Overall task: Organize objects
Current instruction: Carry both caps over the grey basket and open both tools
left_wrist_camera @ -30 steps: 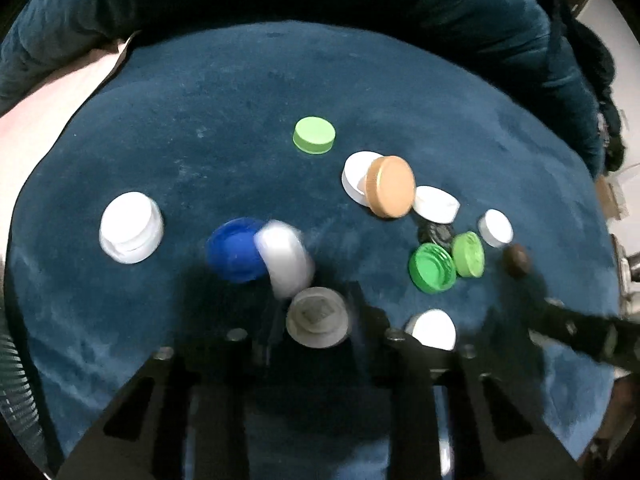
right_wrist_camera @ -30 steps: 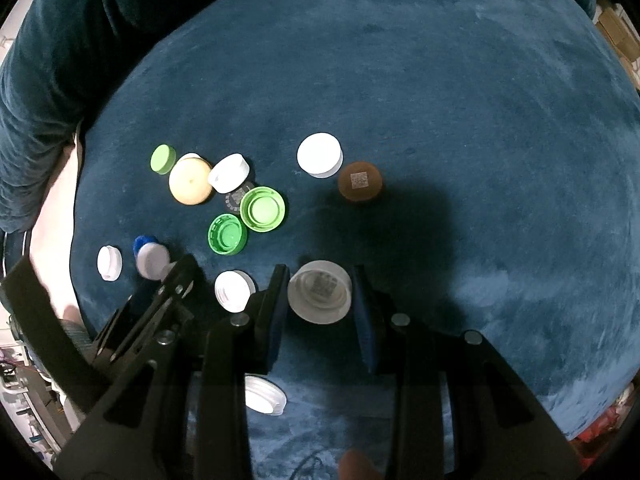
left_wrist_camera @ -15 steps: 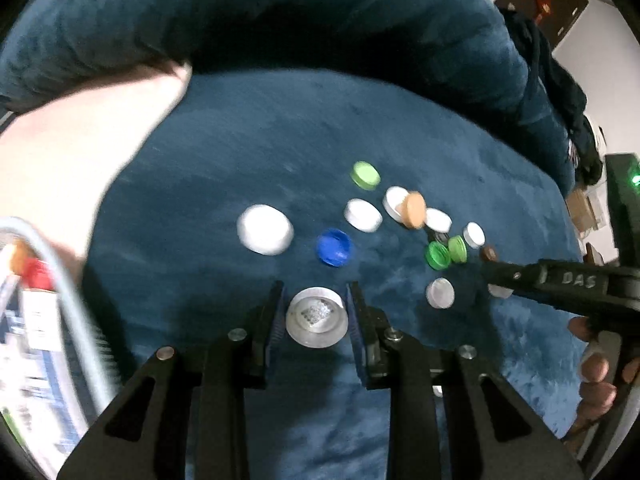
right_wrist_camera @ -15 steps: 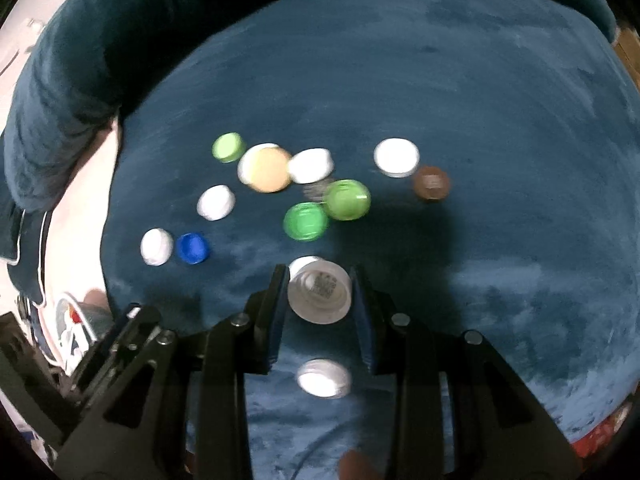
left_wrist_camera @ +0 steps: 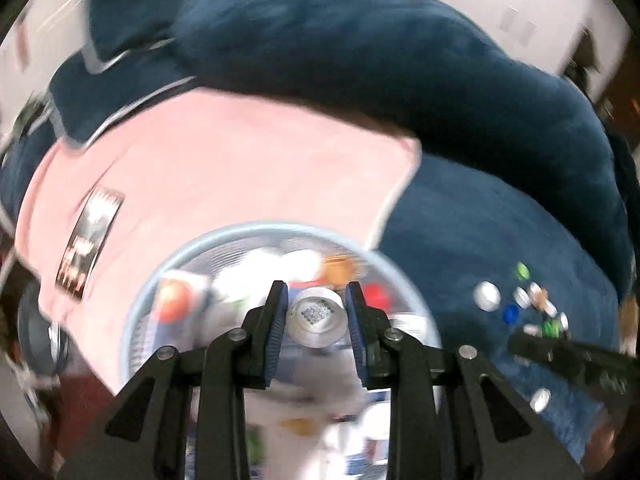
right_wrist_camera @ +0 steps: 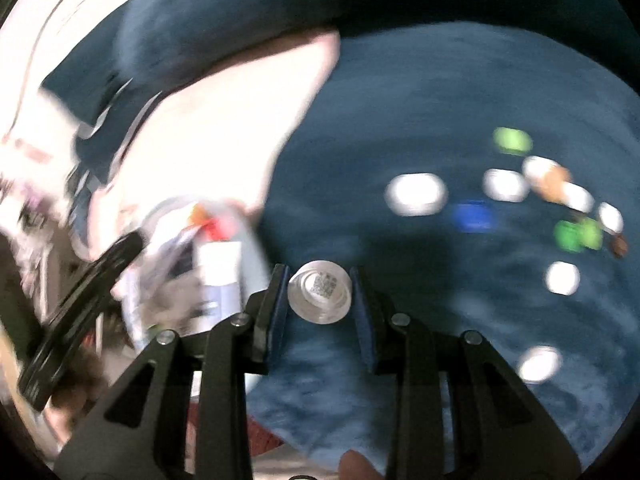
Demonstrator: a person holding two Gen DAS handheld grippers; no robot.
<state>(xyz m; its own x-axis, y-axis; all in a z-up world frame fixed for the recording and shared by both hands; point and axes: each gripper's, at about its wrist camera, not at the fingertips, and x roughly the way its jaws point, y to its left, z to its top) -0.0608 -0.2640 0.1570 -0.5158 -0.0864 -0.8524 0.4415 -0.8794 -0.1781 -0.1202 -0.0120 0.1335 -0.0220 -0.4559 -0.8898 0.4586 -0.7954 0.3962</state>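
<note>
My left gripper [left_wrist_camera: 316, 312] is shut on a white cap [left_wrist_camera: 316, 317] and holds it above a round light-blue-rimmed basket [left_wrist_camera: 256, 227] with several blurred items inside. My right gripper [right_wrist_camera: 319, 292] is shut on another white cap [right_wrist_camera: 320, 291], held above the dark blue cushion [right_wrist_camera: 440, 100], with the basket [right_wrist_camera: 248, 240] to its left. Several loose caps lie on the cushion to the right: white [right_wrist_camera: 416, 194], blue [right_wrist_camera: 472, 216], green [right_wrist_camera: 512, 141], orange [right_wrist_camera: 554, 180]. Both views are motion-blurred.
A pink cloth [left_wrist_camera: 224, 168] lies under and behind the basket. A dark blue pillow [left_wrist_camera: 360, 48] rises behind it. The right gripper's black body [left_wrist_camera: 576, 360] crosses the lower right of the left wrist view. The left gripper's body [right_wrist_camera: 80, 320] shows at lower left.
Both grippers have swung left, away from the cap pile, each still holding its white cap. The left one is now over the basket; the caps on the cushion have shifted right in view.
</note>
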